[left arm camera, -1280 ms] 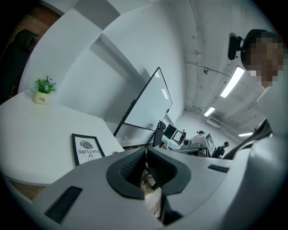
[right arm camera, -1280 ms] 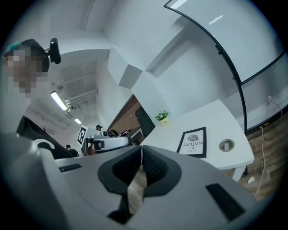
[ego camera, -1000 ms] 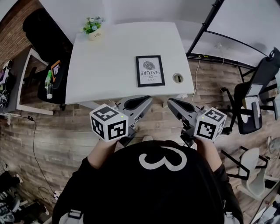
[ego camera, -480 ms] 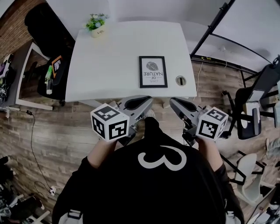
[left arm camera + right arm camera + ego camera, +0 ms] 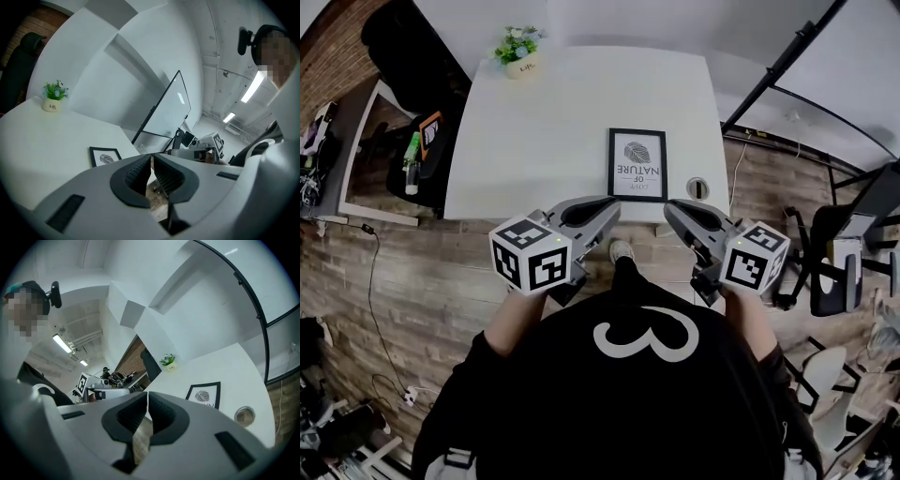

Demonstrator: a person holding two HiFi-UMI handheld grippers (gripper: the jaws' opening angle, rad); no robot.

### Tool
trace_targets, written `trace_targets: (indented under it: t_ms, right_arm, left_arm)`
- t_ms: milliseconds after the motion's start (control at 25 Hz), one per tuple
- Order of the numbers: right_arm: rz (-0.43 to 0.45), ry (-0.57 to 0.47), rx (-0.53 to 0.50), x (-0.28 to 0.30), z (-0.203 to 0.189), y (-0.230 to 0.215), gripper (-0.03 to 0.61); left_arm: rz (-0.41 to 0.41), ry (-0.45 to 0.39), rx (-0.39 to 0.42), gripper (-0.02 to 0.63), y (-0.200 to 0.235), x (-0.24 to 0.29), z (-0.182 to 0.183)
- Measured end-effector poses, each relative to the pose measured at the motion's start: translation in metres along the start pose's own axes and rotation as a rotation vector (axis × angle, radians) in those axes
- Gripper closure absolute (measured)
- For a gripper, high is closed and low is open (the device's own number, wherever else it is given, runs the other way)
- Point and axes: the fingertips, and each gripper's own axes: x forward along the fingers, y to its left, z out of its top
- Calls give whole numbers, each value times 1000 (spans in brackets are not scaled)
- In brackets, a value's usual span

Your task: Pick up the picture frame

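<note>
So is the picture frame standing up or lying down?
Lying down. The picture frame rests flat on the white table, near its front edge. The head view looks straight down onto its print, so it faces up.

the scene is taken from above the person's head, steeply downward, with the white table [image 5: 544,112] seen from well off. the left gripper [image 5: 152,157] view is taken low along its own jaws, near the table's front edge, and the right gripper [image 5: 147,394] view likewise. the picture frame [image 5: 637,165] and potted plant [image 5: 520,52] are shared by all three views; each gripper is caught in the other's view.
</note>
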Motion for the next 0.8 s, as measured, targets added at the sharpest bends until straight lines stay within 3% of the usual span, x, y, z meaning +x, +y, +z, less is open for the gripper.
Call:
trace_targets:
  t_ms: [480, 800]
  right_arm:
    - [15, 35, 50, 24, 23, -62, 552]
    - [-33, 76, 90, 34, 22, -104, 551]
  left_arm:
    - [48, 36, -37, 584, 50, 48, 19]
    - [100, 86, -66, 583, 89, 72, 14]
